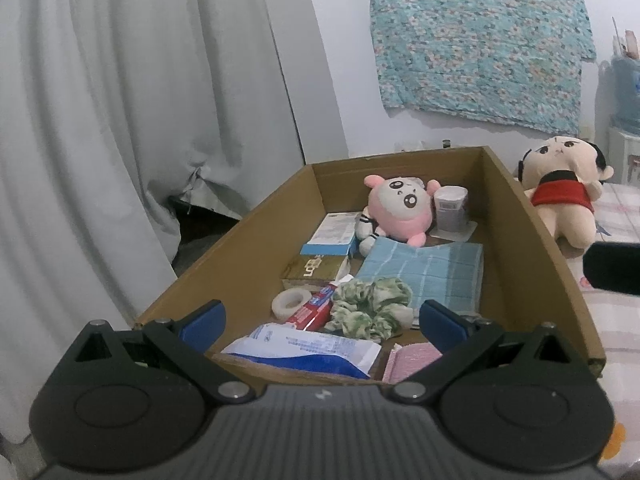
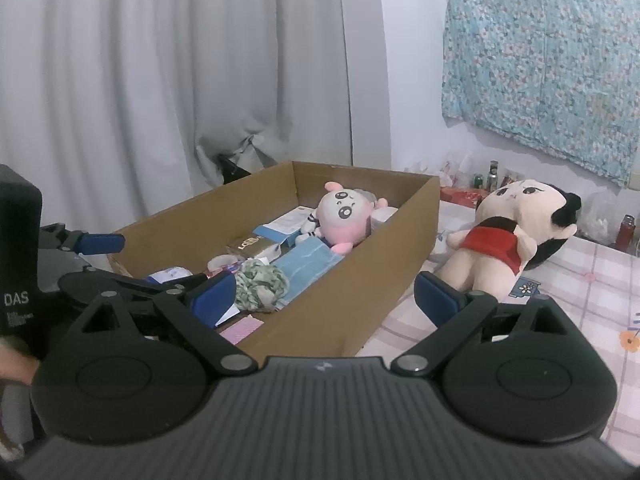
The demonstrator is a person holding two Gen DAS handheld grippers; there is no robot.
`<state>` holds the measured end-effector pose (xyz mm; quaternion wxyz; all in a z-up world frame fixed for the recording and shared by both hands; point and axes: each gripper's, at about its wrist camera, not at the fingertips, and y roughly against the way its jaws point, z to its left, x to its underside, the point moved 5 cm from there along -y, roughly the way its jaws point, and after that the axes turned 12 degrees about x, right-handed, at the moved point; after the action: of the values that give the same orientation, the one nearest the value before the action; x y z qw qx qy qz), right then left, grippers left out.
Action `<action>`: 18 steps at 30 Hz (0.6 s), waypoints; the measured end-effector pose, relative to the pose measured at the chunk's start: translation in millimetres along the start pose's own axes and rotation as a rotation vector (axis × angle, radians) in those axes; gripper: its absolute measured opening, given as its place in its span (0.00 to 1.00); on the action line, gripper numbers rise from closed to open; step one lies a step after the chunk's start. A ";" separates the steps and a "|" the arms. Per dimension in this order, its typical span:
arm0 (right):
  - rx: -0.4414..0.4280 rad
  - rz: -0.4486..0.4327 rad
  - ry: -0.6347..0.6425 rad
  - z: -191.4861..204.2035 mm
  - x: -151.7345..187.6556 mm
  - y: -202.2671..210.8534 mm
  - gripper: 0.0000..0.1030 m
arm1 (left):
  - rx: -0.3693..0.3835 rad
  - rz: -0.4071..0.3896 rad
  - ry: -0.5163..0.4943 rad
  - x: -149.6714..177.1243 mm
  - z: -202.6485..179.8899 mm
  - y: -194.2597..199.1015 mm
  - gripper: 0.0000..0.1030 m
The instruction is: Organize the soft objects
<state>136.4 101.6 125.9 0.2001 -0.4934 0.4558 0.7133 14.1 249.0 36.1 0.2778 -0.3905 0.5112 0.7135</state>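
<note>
The left tool (image 1: 322, 322) hangs over the near end of the box (image 1: 516, 240), fingers spread wide and holding nothing. The right tool (image 2: 325, 295) sits just right of it, straddling the box's right wall, also wide open and empty.

In the box, the pink plush (image 1: 396, 210) lies at the far end, touching a grey cup (image 1: 451, 208). The blue towel (image 1: 428, 272) lies flat in the middle, with the green scrunchie (image 1: 372, 308) on its near edge. Left of them are a blue-white carton (image 1: 334, 234), a gold pack reading "LO" (image 1: 316, 270), a tape roll (image 1: 289, 304) and a red tube (image 1: 312, 312); other print is too blurred to read.

The big doll (image 2: 512, 236) in red lies on the checked bed (image 2: 580, 292) right of the box. The left tool's body in the right view bears "DAS".
</note>
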 end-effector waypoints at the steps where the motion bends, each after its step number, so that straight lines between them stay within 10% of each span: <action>1: -0.003 0.000 -0.001 0.1 -0.6 0.2 0.93 | -0.002 -0.001 -0.005 0.0 -0.9 0.2 1.00; 18: -0.007 -0.009 -0.017 -5.5 -5.4 4.0 0.95 | -0.018 0.008 -0.004 0.8 -0.7 0.3 1.00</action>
<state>138.7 95.8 132.0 0.2053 -0.4903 0.4492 0.7181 13.6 248.3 35.5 0.2722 -0.3895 0.5059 0.7199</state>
